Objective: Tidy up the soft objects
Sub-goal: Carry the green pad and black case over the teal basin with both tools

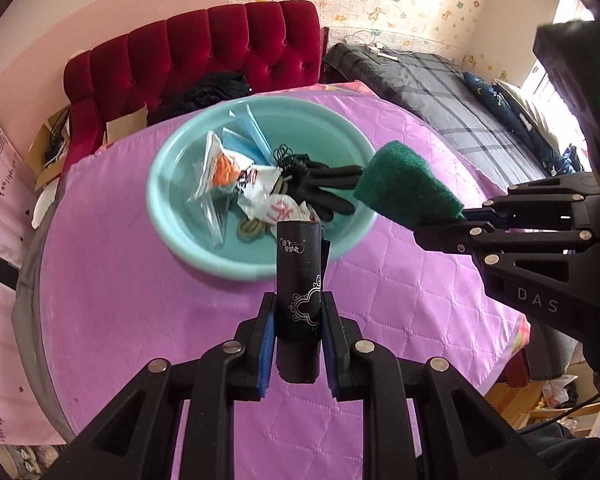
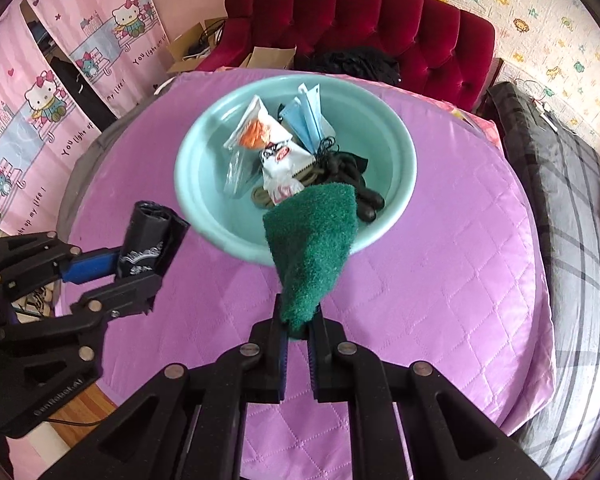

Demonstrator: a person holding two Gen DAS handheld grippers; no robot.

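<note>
A teal basin (image 1: 168, 216) (image 2: 396, 184) sits on the purple quilted table (image 1: 132, 320) (image 2: 440, 280). It holds plastic packets (image 1: 224, 172) (image 2: 260, 132), blue masks (image 1: 248, 136) (image 2: 306, 120), black gloves (image 1: 324, 188) (image 2: 364, 200) and cords. My left gripper (image 1: 299, 312) (image 2: 140, 264) is shut on a black roll of bags (image 1: 300, 292) (image 2: 148, 236), held above the table at the basin's near rim. My right gripper (image 2: 298, 324) (image 1: 440, 222) is shut on a green scouring pad (image 2: 314, 248) (image 1: 404, 184), held over the basin's near right rim.
A red tufted sofa (image 1: 204, 52) (image 2: 360, 8) with dark clothes stands behind the table. A bed with a grey plaid cover (image 1: 440, 88) (image 2: 560, 168) is to the right. Cardboard boxes (image 2: 196, 48) and pink cartoon curtains (image 2: 40, 100) are on the left.
</note>
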